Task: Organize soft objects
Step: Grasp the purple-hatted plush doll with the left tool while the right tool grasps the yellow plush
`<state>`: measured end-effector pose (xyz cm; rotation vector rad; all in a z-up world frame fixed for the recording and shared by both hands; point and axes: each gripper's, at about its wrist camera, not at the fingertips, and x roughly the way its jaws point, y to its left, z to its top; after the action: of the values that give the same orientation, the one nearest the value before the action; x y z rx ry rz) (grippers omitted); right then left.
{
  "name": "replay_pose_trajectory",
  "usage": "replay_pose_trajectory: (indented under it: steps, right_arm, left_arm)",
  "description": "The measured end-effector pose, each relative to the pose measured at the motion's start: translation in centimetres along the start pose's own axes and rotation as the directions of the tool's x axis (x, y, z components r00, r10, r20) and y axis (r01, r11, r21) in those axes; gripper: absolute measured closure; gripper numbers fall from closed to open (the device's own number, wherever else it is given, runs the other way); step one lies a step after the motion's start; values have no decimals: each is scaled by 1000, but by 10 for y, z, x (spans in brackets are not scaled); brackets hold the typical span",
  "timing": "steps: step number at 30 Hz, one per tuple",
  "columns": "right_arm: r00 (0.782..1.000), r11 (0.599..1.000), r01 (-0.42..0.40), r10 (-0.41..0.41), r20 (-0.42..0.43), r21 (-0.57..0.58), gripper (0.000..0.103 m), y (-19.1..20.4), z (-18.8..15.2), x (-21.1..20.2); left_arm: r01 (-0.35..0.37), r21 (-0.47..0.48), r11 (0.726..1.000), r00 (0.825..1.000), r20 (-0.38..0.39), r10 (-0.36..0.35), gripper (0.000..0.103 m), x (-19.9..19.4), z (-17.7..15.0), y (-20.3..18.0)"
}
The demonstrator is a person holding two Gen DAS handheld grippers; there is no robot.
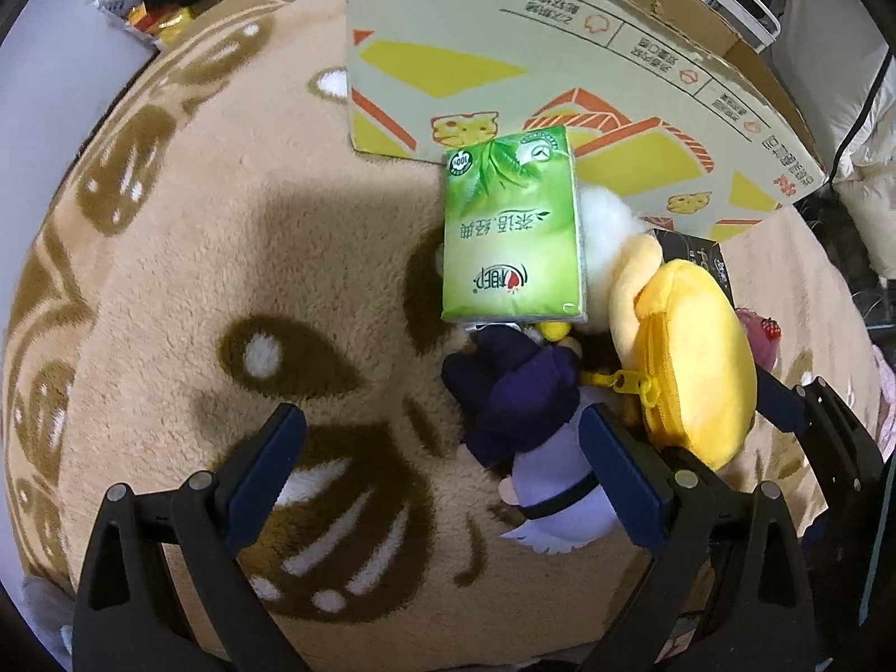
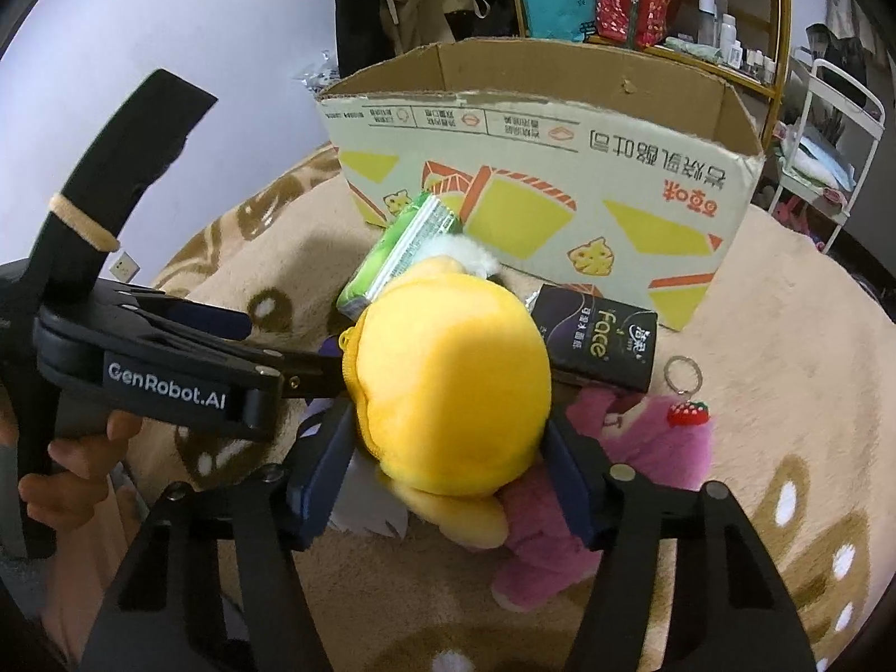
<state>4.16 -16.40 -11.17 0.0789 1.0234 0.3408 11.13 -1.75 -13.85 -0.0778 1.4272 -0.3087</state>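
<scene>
The yellow plush pouch (image 2: 448, 375) is lying on a tan fleece blanket (image 2: 784, 336) – the right claw (image 2: 448, 476) is squeezing it from both sides. The left claw (image 1: 442, 448) is hanging open over a purple doll (image 1: 521, 392). A green tissue pack (image 1: 512, 229) is leaning by the cardboard box (image 2: 560, 179); cluttered shelves (image 2: 728, 11) are standing behind.

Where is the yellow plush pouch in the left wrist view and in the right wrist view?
Left wrist view: the yellow plush pouch sits right of centre, beside the green tissue pack.
Right wrist view: dead centre, between the right gripper pads.
Shared landmark: the cardboard box behind it.
</scene>
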Motion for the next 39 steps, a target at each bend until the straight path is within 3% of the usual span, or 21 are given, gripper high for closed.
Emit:
replay_pose_trajectory:
  steps: [9, 19, 21, 26, 32, 39]
  right_arm:
    - [999, 999, 39, -38, 14, -38, 35, -1, 0, -12]
    - [999, 999, 50, -50, 10, 2, 35, -14, -1, -15]
    - [999, 999, 52, -52, 11, 8, 35, -14, -2, -16]
    - [998, 998, 55, -55, 5, 17, 35, -15, -5, -14]
    - [998, 998, 57, -57, 0, 15, 35, -14, -7, -14]
    - [998, 998, 66, -67, 15, 23, 37, -16, -7, -19]
  left_arm:
    - [98, -7, 995, 995, -36, -98, 6, 14, 8, 3]
    - [95, 22, 995, 994, -47, -93, 6, 30, 9, -21]
    - [94, 27, 995, 995, -47, -93, 8, 32, 8, -24]
    - [124, 29, 992, 991, -46, -123, 30, 37, -1, -50]
    - [116, 32, 993, 993, -23, -116, 37, 32, -6, -58]
    - [59, 53, 997, 998, 16, -60, 38, 29, -10, -71]
